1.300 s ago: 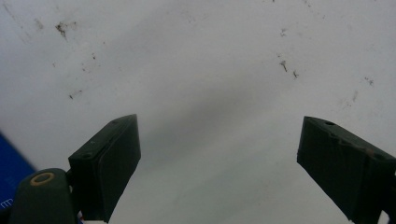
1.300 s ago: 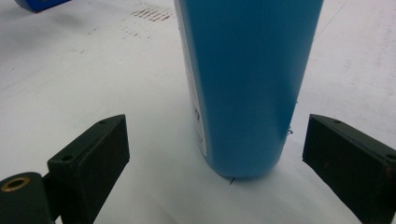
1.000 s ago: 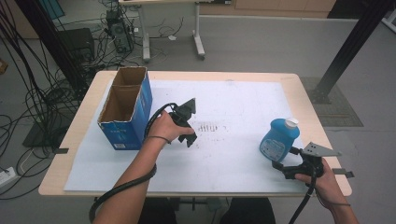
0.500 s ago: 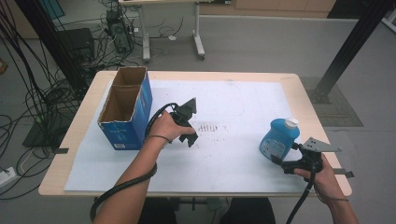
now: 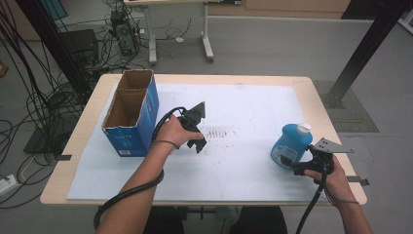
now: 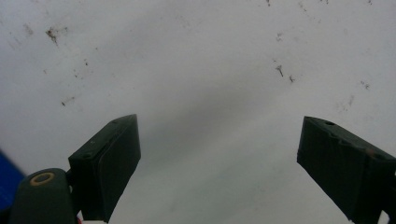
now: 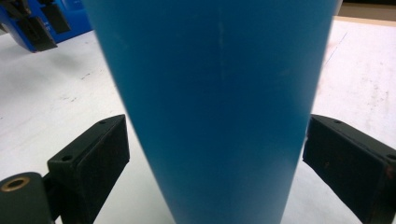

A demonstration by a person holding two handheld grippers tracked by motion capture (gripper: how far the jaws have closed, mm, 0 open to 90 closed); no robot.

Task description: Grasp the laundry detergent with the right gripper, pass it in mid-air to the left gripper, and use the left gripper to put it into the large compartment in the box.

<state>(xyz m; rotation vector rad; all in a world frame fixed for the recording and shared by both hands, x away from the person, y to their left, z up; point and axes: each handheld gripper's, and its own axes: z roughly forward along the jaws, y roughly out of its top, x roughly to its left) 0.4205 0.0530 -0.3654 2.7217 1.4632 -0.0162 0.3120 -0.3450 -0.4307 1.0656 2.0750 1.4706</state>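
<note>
While the right gripper brackets the blue bottle near the table's right edge, jaws wide with a sliver of gap at each side and not yet clamped, the step in hand reads as the approach to a grasp; next move likely calls for closing squarely on the bottle's body before lifting. Left gripper hangs spread and empty over the white sheet, beside the cardboard box; count: one bottle, one box, two grippers.

Plastic, cardboard and paper
Smooth blue plastic bottle; matt cardboard box; scuffed white paper sheet over wooden desk.
</note>
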